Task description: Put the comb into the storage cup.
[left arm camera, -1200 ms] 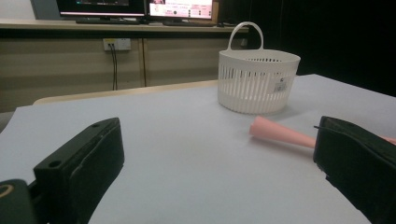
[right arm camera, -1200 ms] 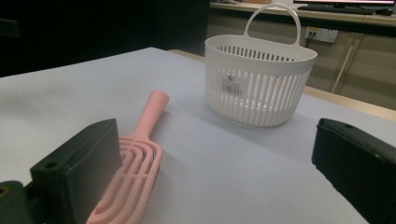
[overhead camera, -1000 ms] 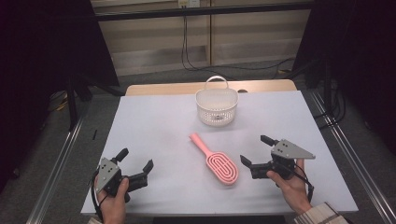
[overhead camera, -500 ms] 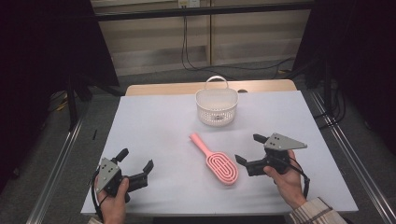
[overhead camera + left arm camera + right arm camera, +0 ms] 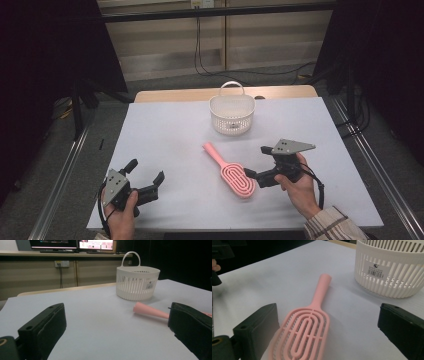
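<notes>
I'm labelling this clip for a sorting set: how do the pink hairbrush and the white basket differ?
The pink hairbrush lies flat in front of the right gripper; the white basket stands upright farther back. The hairbrush is long and slim with looped slots; the basket is round, with vertical slits and a handle. Both rest on the table, untouched.

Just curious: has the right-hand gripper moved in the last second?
Yes. The right gripper has slid left toward the pink hairbrush, which lies where it was.
</notes>
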{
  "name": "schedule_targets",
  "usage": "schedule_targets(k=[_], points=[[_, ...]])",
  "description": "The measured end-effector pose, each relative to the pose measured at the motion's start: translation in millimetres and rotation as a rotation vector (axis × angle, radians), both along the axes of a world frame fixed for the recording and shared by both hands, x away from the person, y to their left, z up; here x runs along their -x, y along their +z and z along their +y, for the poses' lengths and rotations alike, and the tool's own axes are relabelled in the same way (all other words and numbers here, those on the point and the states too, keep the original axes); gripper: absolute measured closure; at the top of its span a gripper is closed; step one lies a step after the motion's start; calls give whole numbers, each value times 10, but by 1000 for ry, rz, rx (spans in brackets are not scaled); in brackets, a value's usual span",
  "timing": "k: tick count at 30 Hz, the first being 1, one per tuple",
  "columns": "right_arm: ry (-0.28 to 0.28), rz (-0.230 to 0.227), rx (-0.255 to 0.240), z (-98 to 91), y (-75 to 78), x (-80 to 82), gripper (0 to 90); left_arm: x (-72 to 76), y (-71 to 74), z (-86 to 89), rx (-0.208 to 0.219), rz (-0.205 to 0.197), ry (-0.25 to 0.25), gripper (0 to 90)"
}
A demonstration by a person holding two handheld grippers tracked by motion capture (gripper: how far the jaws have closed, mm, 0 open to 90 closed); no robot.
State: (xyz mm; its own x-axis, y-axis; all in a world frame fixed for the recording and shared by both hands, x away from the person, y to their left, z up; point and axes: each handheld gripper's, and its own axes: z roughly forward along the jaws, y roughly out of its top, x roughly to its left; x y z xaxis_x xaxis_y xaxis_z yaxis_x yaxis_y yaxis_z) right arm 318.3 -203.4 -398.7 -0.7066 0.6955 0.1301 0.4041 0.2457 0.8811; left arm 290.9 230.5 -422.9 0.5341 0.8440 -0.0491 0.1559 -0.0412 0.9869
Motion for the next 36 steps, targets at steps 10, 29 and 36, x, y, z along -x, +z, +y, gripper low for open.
schedule_targets(k=[10, 29, 36], points=[[3, 16, 13, 148, 42, -87, 31, 2, 3, -4, 2, 0, -3, 20], [44, 99, 61, 296, 58, -214, 31, -3, 3, -6, -3, -1, -4, 20], [58, 134, 89, 349, 82, -277, 28, 2, -1, -5, -12, 1, 4, 20]])
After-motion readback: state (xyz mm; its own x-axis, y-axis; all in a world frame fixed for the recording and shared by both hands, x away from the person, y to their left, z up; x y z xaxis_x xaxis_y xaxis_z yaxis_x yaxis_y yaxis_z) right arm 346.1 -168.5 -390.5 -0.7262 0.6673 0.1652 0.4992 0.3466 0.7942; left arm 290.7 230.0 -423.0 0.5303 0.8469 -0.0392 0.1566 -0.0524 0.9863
